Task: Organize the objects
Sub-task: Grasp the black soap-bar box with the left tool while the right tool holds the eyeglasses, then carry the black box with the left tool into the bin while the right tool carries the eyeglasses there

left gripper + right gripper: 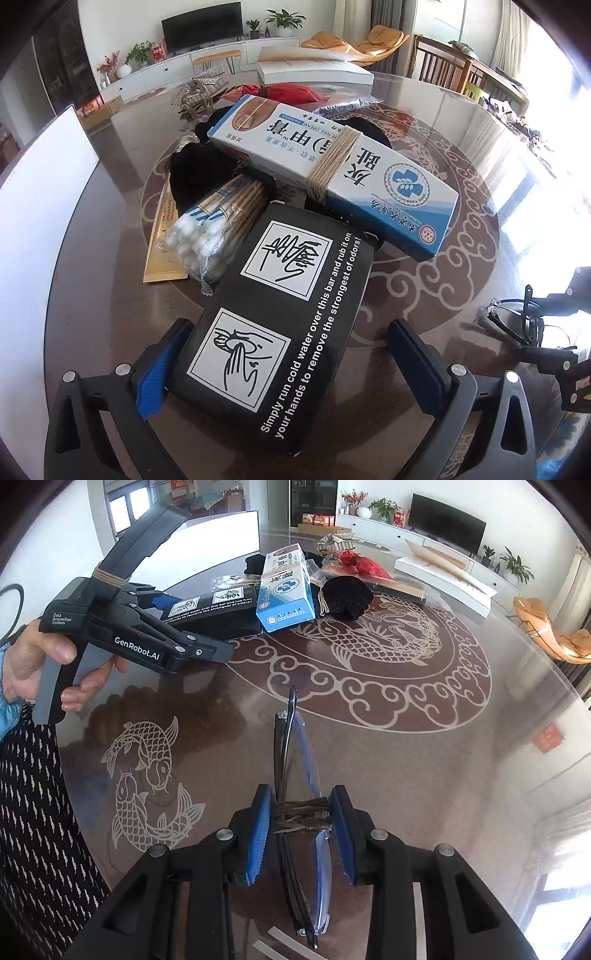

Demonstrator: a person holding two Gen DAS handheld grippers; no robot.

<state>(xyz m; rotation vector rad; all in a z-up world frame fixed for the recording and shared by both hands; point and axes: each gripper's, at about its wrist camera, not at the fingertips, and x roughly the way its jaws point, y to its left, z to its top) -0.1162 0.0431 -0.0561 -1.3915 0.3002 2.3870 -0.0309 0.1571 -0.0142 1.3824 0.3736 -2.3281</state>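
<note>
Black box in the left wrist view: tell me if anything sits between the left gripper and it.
Nothing does. The black box already lies between the fingers of the open left gripper. Its far end is hemmed in by the blue-and-white box and the cotton swabs.

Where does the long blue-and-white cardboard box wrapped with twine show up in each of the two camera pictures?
Left wrist view: the blue-and-white cardboard box lies across the upper middle, above the black box with white hand drawings.
Right wrist view: it sits at top centre, end-on, far from the right gripper.
Shared landmark: the black box with white hand drawings beside it.
</note>
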